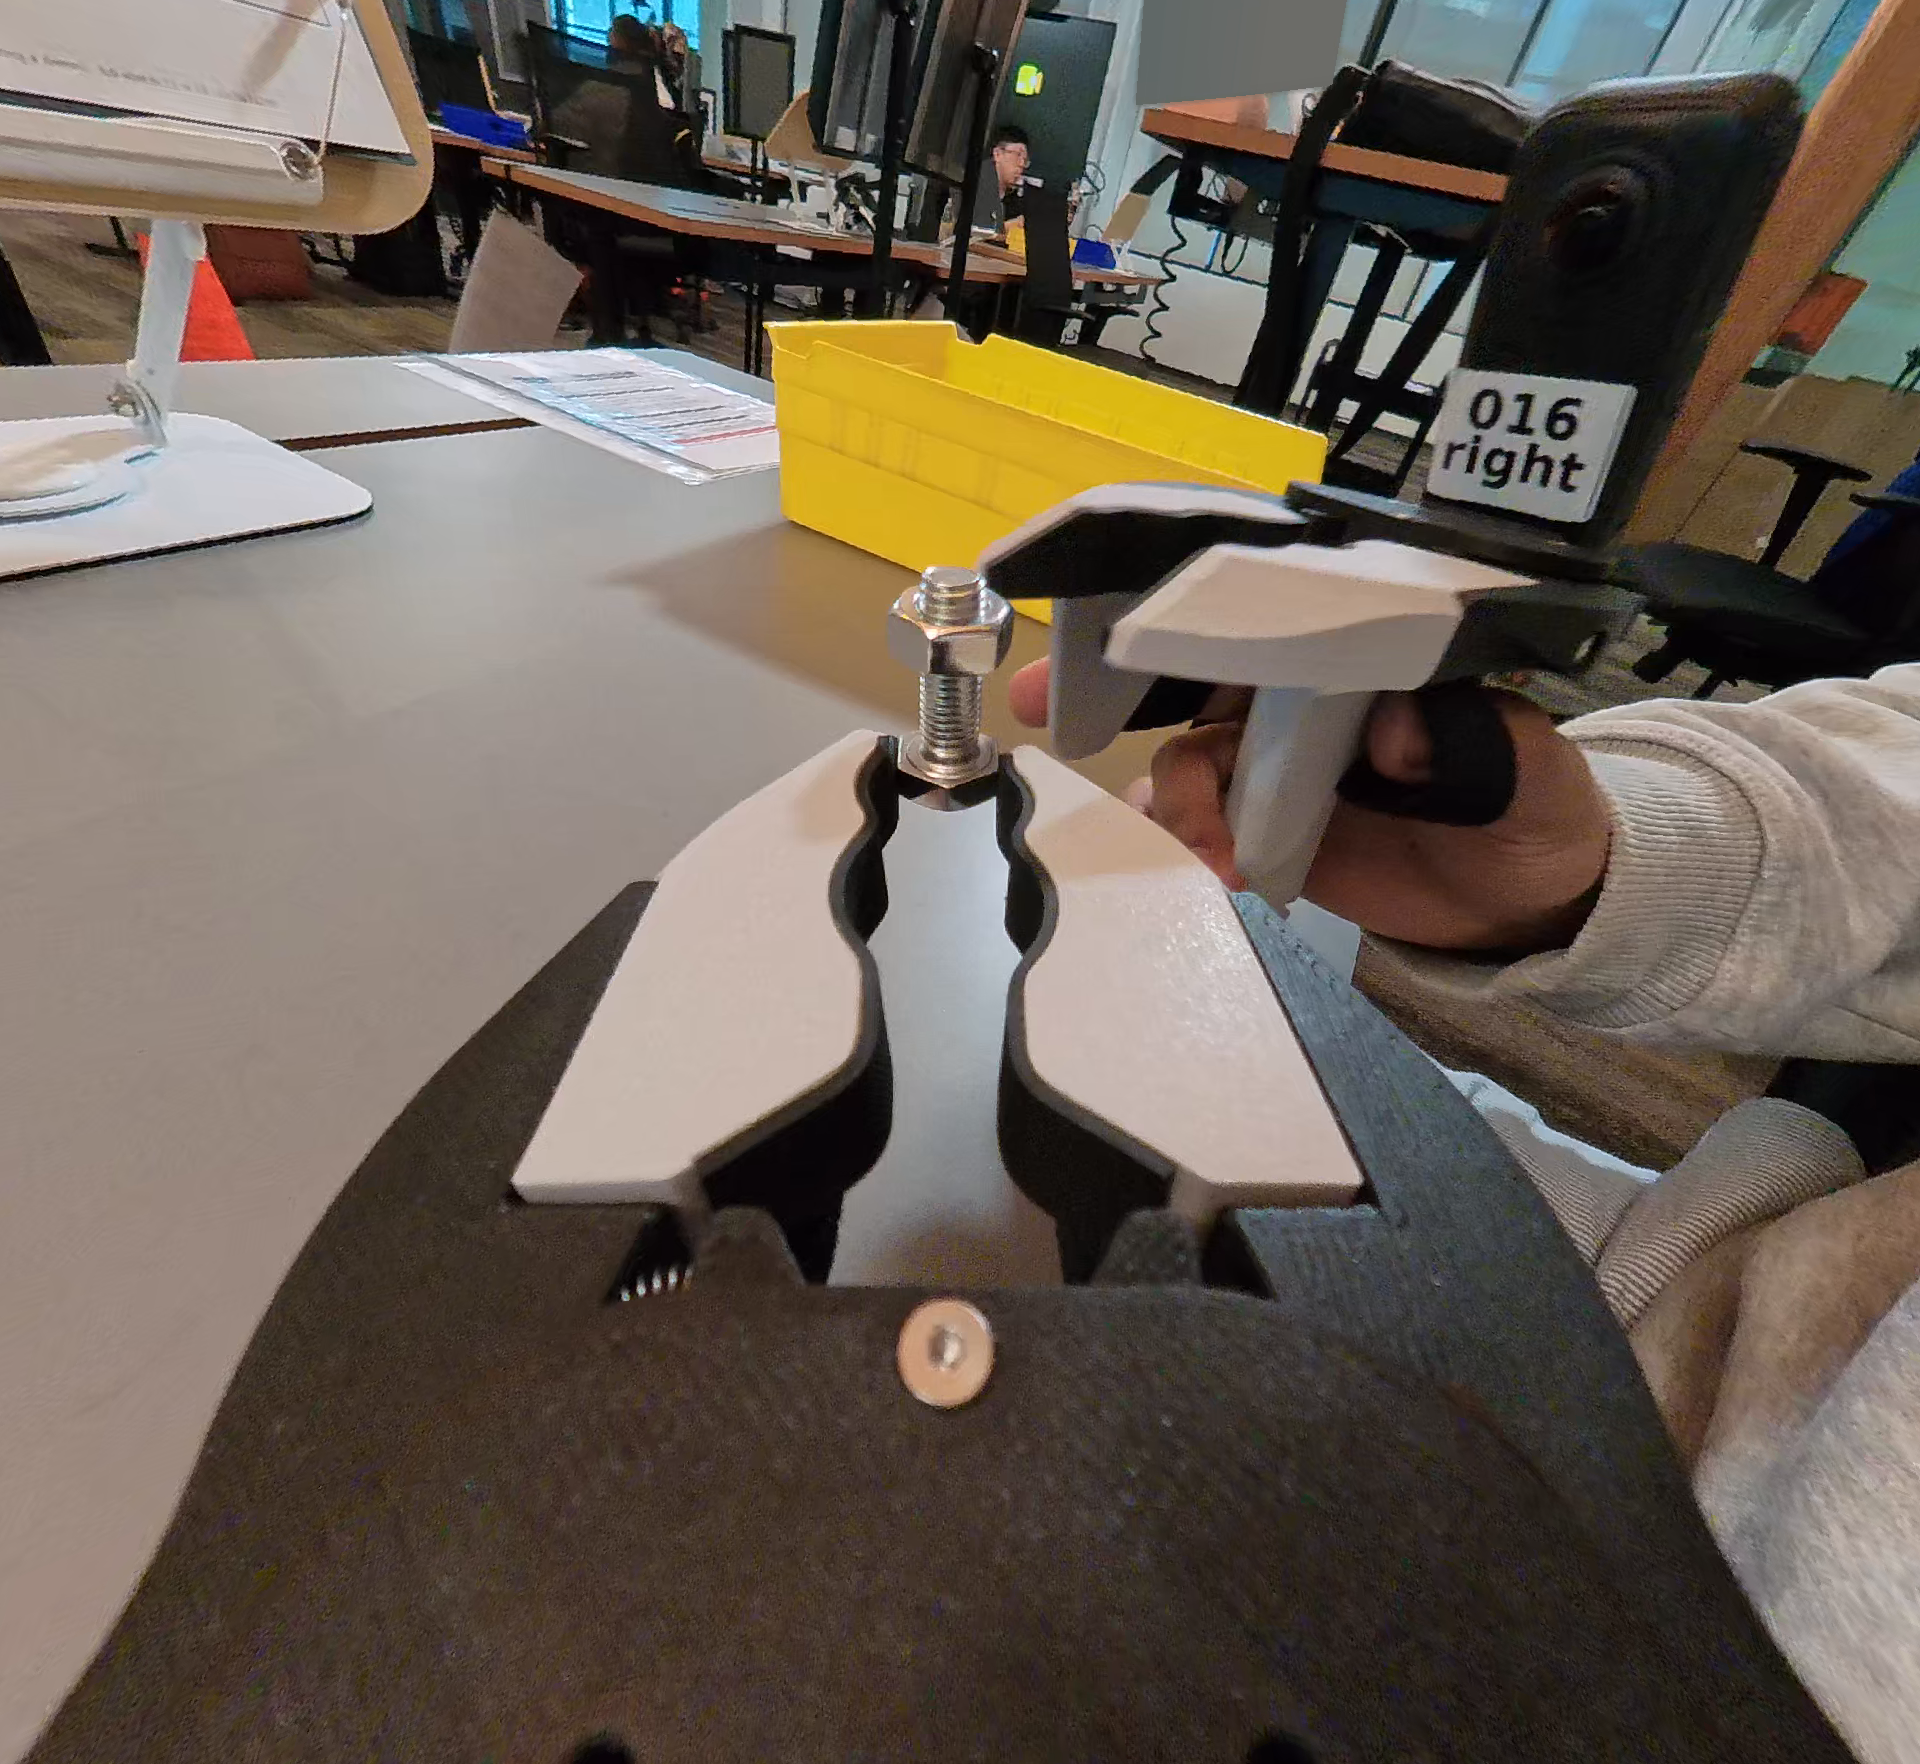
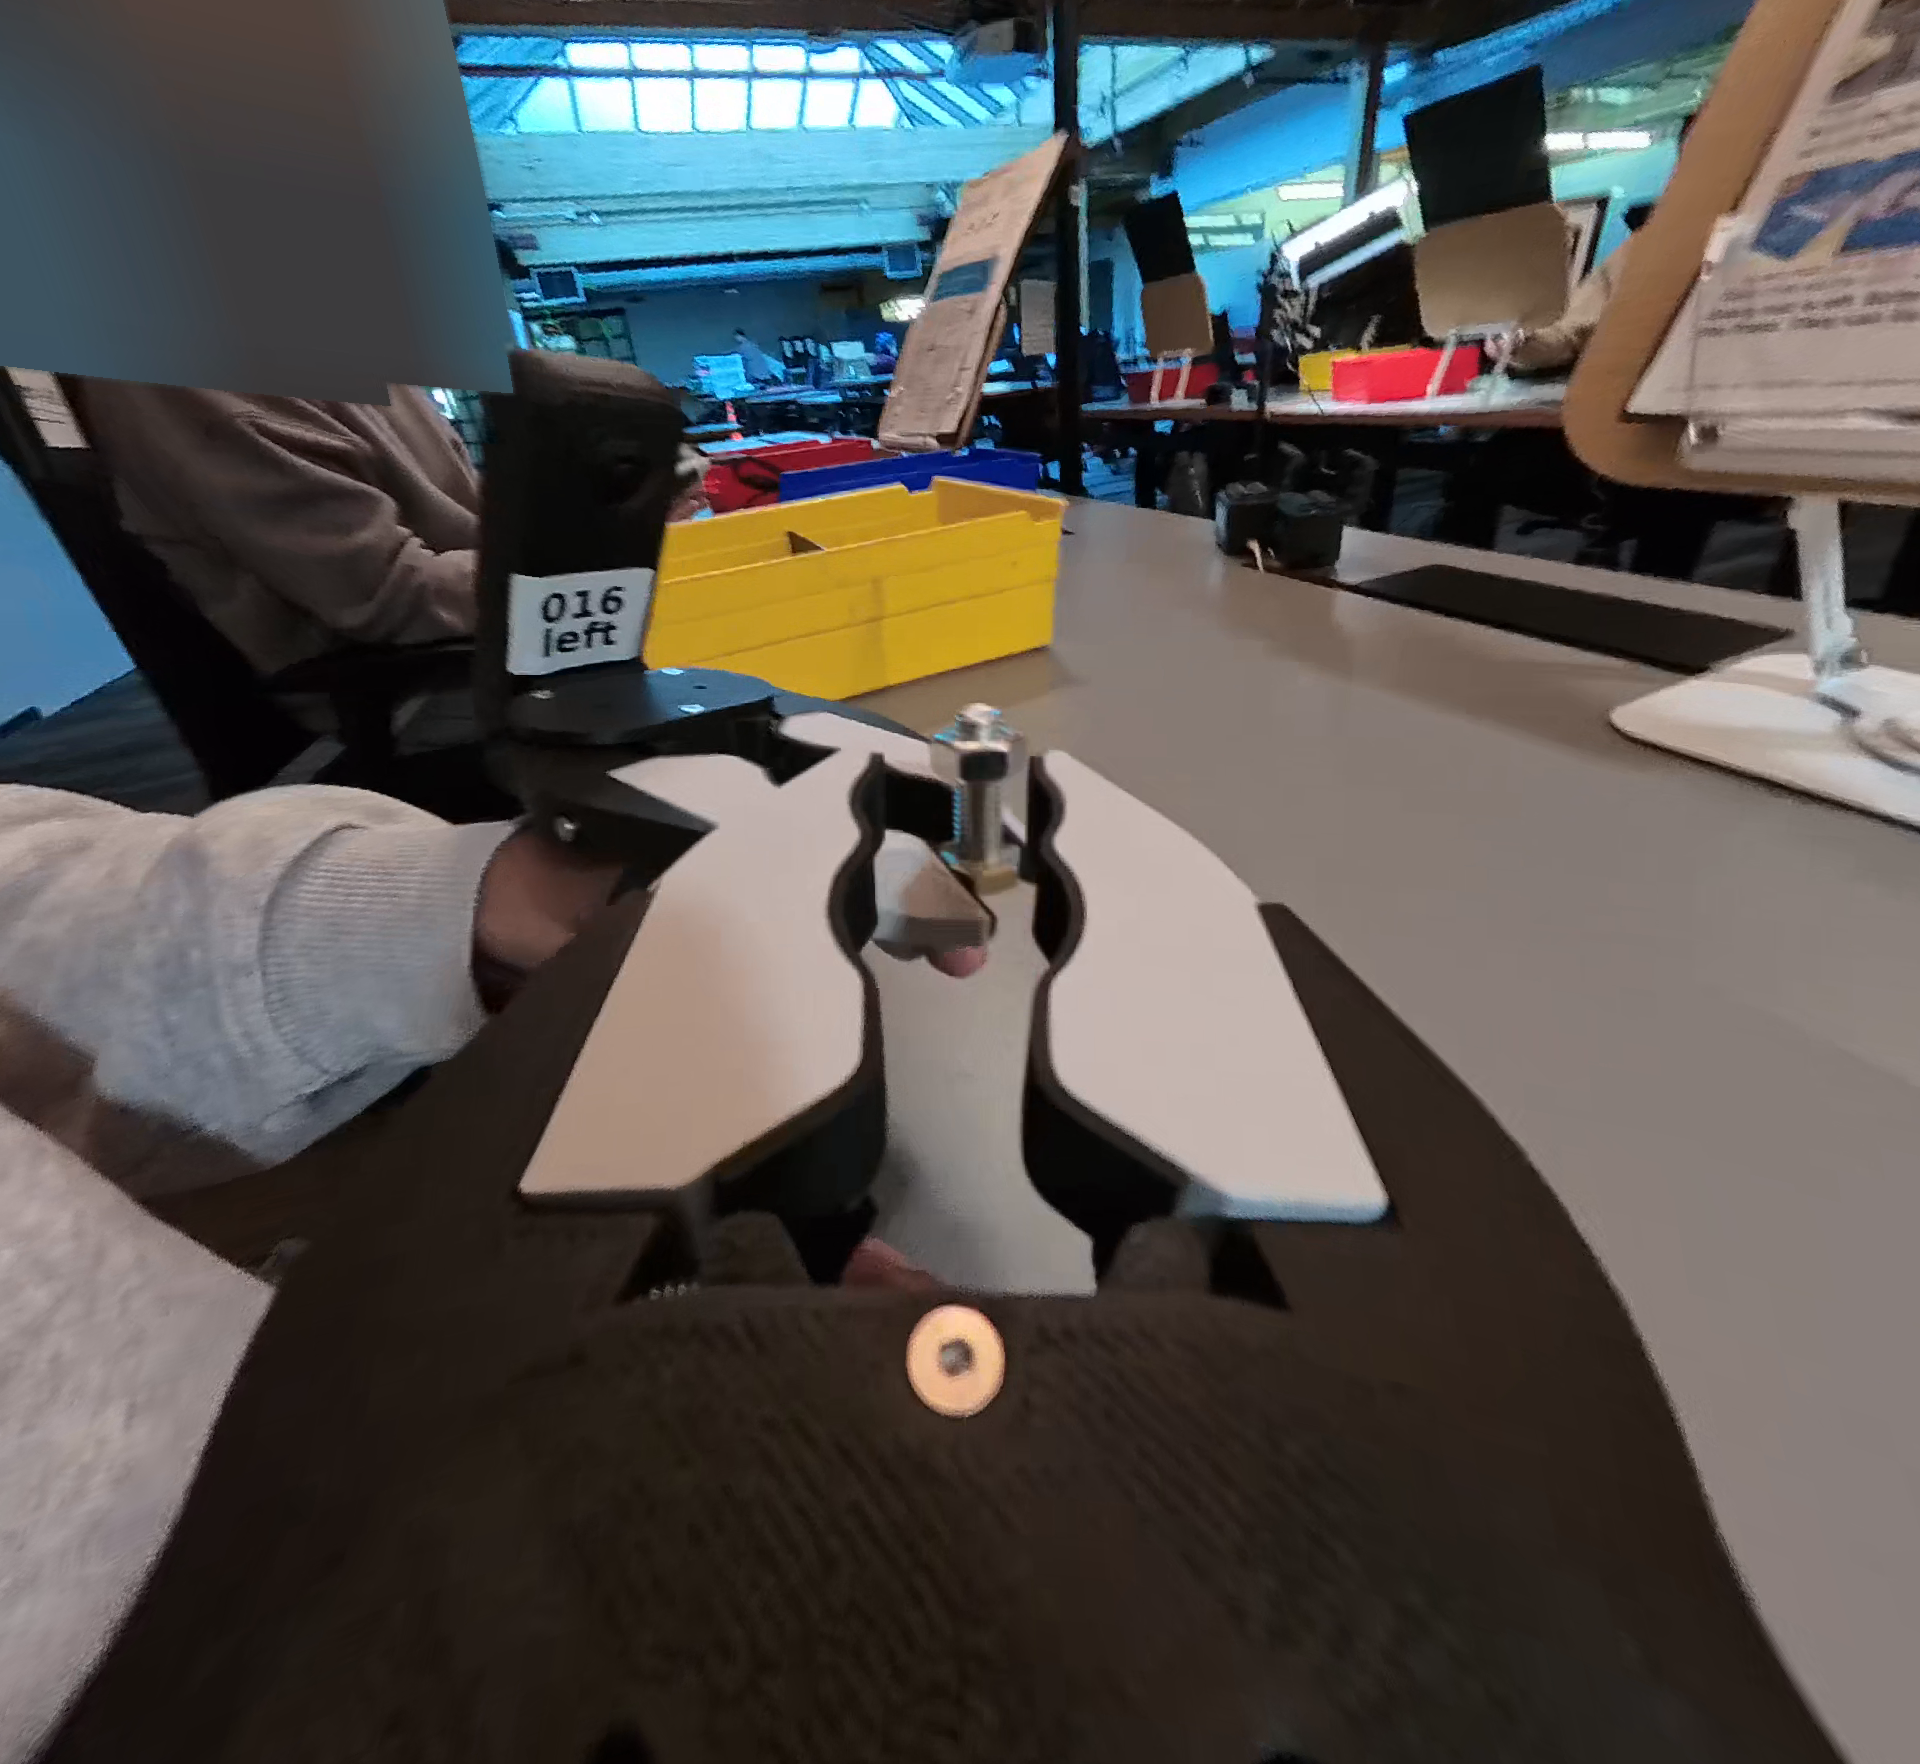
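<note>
A steel bolt [image 1: 948,706] stands upright with a hex nut [image 1: 951,634] threaded near its top. My left gripper [image 1: 948,760] is shut on the bolt's head and holds it just above the grey table [image 1: 416,779]. My right gripper [image 1: 1044,602] reaches in from the right at nut height. In the right wrist view the right gripper [image 2: 956,779] is open around the nut [image 2: 977,758]. The nut sits against the right finger [image 2: 1122,883] with a gap to the left one. The left gripper [image 2: 966,867] comes in from the left under the bolt.
A yellow bin [image 1: 987,457] stands on the table just behind the bolt and also shows in the right wrist view [image 2: 852,592]. A white document stand [image 1: 156,467] and a laminated sheet [image 1: 623,405] lie at the far left. A black mat [image 2: 1558,613] lies farther off. Both grippers' tips are close together, under 4 cm apart.
</note>
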A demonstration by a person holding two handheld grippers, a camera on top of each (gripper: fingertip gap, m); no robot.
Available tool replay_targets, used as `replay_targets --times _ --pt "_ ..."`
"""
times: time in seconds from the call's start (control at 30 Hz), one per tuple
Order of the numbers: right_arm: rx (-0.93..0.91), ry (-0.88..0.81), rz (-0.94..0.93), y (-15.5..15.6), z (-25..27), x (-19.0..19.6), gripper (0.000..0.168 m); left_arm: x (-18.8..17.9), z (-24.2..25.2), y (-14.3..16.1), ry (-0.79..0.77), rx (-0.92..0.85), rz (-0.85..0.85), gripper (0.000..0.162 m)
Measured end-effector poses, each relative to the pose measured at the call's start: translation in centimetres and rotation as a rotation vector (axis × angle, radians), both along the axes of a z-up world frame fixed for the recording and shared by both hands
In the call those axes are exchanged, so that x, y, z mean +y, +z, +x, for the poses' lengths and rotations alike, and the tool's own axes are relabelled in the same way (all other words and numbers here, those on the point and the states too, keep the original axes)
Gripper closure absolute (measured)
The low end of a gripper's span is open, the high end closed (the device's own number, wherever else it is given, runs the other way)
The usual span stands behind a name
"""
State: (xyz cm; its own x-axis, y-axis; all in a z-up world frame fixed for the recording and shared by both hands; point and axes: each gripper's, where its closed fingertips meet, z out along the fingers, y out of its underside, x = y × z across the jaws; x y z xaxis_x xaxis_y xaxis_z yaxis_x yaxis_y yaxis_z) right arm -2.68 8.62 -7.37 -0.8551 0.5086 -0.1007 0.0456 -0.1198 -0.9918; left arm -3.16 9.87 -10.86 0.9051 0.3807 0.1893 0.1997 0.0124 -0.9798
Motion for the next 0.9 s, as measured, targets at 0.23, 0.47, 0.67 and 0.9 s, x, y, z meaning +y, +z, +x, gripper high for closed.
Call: replay_targets --times 0.23,0.47,0.67,0.9 --pt "-0.103 0.051 0.047 -1.7 -0.1 -0.6 0.158 0.6 1.0 0.1 -0.058 0.014 0.005 0.144" --pt "-0.121 0.015 0.027 0.1 -0.9 1.0 0.158 0.2 0.5 1.6 -0.009 0.006 0.091 0.116" --pt "0.028 -0.338 0.109 8.9 -5.2 13.4 0.158 0.0 0.1 1.4 0.016 -0.002 0.077 0.112" --pt "-0.661 -0.706 0.362 0.4 -8.1 32.4 0.158 0.4 0.2 1.1 0.006 -0.003 0.066 0.118"
